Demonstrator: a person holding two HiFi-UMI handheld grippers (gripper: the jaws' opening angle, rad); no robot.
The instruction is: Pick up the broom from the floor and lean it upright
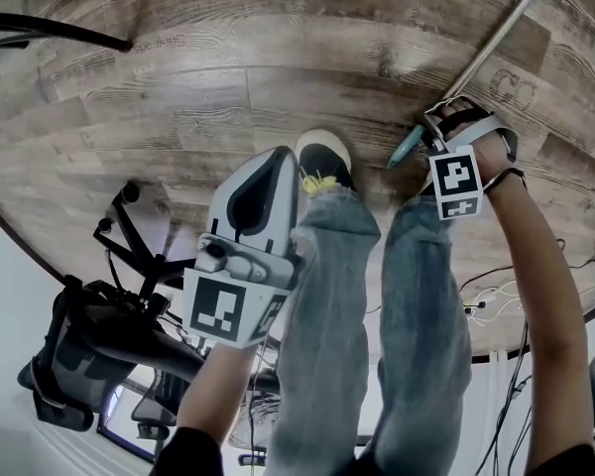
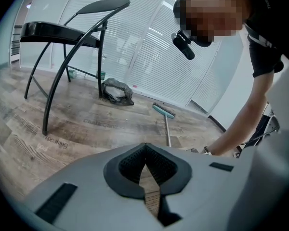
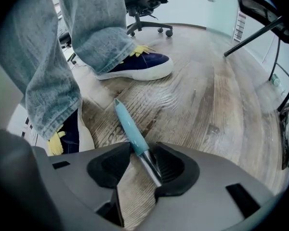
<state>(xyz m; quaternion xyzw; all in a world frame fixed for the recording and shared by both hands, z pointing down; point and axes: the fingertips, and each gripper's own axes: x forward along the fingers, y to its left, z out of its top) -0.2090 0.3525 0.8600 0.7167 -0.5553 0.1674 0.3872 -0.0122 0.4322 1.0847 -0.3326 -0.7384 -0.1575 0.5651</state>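
The broom lies flat on the wood floor. Its metal shaft point(image 1: 496, 38) runs from the upper right down to a teal grip end point(image 1: 407, 149). My right gripper point(image 1: 428, 132) is down at that end and stands open, with the handle point(image 3: 131, 129) between its jaws, the bare shaft close against the right-hand pad point(image 3: 169, 165). The broom's teal head point(image 2: 164, 110) with dark bristles lies farther off in the left gripper view. My left gripper point(image 1: 278, 167) hovers shut and empty above the floor beside my left shoe, its jaws point(image 2: 145, 165) together.
My shoes point(image 1: 325, 157) and jeans legs stand right beside the handle end. A black cantilever chair point(image 2: 67, 32) and a dark bag point(image 2: 118, 91) are beyond the broom head. An office chair point(image 1: 99, 335) and cables point(image 1: 496, 305) lie behind me.
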